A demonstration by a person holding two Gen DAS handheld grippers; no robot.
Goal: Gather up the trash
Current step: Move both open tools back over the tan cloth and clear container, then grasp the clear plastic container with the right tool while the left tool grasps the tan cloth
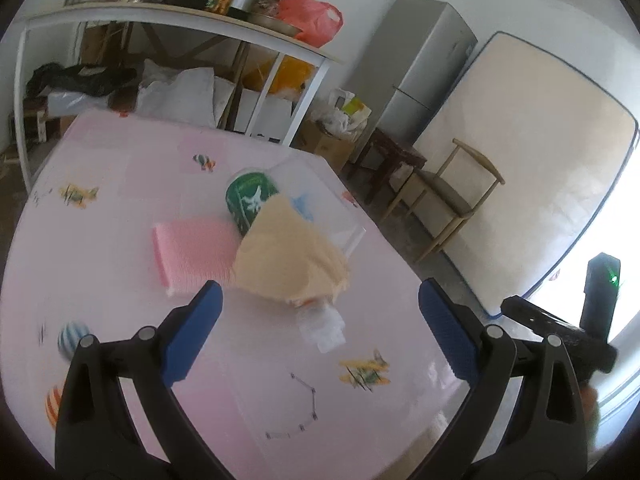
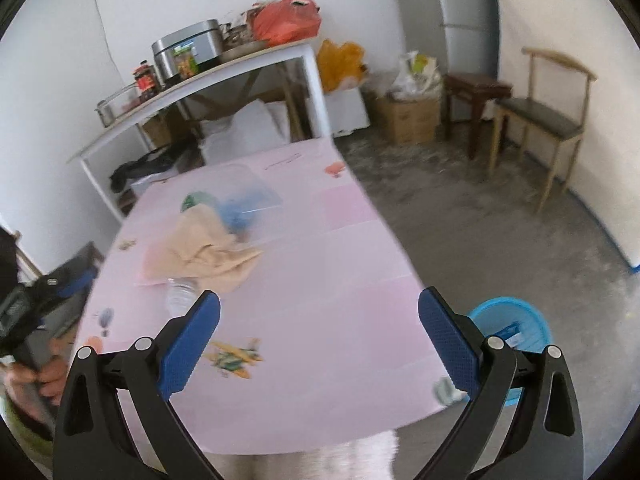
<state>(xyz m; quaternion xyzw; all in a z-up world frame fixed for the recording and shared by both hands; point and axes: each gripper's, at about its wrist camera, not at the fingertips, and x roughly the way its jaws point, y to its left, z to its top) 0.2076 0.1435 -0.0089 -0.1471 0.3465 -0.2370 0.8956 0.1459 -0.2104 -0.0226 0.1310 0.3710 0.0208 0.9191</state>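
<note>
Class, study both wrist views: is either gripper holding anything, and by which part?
Nothing is held. The left gripper and right gripper are both open, with only the pink table beyond them.

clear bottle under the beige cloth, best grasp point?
Grip the bottle on its bare end, which sticks out from under the cloth toward the left gripper. Come from that near side, open fingers astride it; the rest is covered.

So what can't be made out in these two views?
- Clear bottle: body hidden under beige cloth, both views.
- Green can: partly covered by the cloth; blurred in right wrist view.
- Blue bin: partly behind the right jaws; contents unreadable.
- Clear container: blurred.
</note>
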